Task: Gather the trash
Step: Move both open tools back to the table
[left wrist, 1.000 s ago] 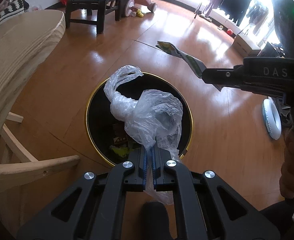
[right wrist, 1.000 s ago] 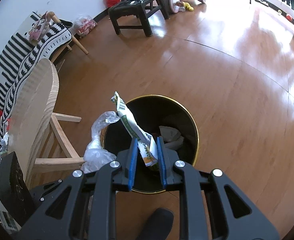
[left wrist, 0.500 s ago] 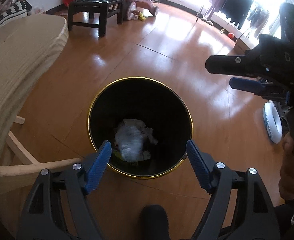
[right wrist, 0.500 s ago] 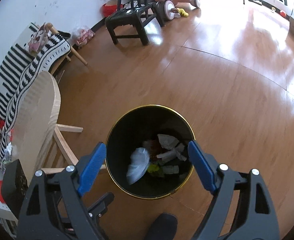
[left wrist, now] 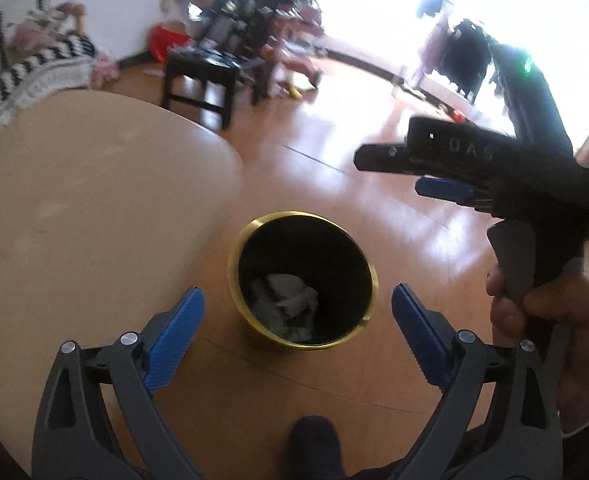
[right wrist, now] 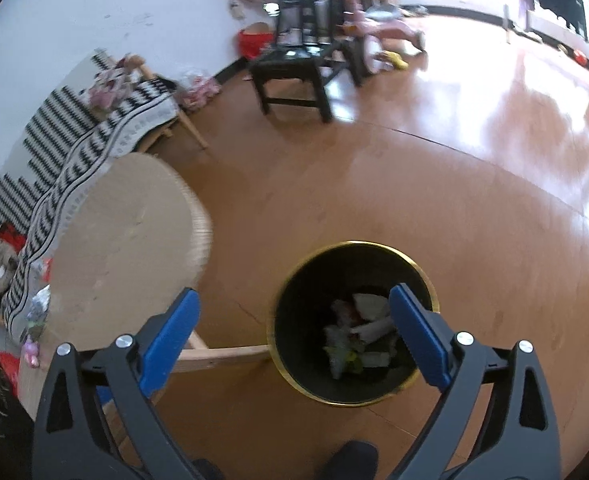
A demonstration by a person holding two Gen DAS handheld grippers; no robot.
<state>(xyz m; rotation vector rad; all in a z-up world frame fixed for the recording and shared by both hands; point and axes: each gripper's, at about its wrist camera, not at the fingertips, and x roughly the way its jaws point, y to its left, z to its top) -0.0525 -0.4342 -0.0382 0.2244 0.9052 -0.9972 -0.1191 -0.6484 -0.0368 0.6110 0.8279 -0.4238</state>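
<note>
Left wrist view: my left gripper and right gripper gaped empty; released trash lay in bin ahead below.

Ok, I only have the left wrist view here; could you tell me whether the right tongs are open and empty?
Observer: Yes, the right tongs are wide open, with nothing between them.
Operator: Thanks. Is there any trash by the table?
Observer: Small crumpled items lie at the round table's left edge, too blurred to name.
Operator: Anything close to the bin?
Observer: A wooden table rail runs up to the bin's left side; I cannot tell whether they touch.
</note>
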